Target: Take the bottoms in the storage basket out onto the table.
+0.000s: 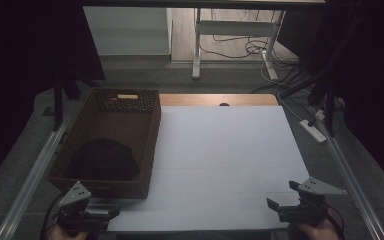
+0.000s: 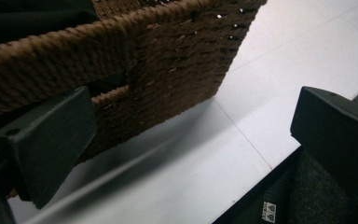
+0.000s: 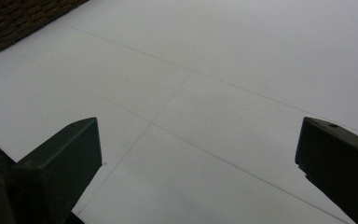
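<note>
A brown woven basket (image 1: 152,131) stands on the left side of the white table top (image 1: 225,160), with a dark bundle of cloth (image 1: 103,159) lying inside it. My left gripper (image 1: 96,214) rests at the table's near left corner, just in front of the basket's near wall (image 2: 168,70), jaws wide apart and empty. My right gripper (image 1: 281,196) sits at the near right corner over bare white surface (image 3: 205,107), open with nothing between its jaws. A hand shows behind each gripper at the bottom edge.
Metal rails (image 1: 35,170) run along both sides of the table. A power strip (image 1: 314,129) and cables lie on the floor at the right. A desk frame (image 1: 198,45) stands beyond the far edge. The basket's corner (image 3: 9,23) shows far left in the right gripper view.
</note>
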Demonstrator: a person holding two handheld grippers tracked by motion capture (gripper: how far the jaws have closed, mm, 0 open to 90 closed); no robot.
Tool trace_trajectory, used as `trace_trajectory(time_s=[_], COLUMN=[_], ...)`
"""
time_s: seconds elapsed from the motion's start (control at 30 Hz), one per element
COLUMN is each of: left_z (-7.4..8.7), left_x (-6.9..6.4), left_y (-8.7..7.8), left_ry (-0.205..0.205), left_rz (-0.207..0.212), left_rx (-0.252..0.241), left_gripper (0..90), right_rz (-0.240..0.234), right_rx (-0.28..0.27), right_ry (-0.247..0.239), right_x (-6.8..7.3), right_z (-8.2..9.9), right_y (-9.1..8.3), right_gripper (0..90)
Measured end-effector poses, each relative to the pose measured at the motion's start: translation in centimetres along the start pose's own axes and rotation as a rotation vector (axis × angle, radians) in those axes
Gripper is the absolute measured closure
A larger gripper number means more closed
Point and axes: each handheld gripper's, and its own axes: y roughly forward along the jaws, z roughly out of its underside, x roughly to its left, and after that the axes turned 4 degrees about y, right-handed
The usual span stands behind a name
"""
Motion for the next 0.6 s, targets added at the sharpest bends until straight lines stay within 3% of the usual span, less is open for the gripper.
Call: trace_trajectory(time_s=[0.6], left_z=[-0.09], left_x=[-0.03], left_y=[0.2], left_ry=[0.018], left_rz=[0.024], left_rx=[0.018], left_gripper=[1.4], right_rz=[-0.03], right_rx=[0.015], right_ry=[-0.033], right_x=[0.21], right_z=[0.02], right_y=[0.15], right_gripper=[0.7])
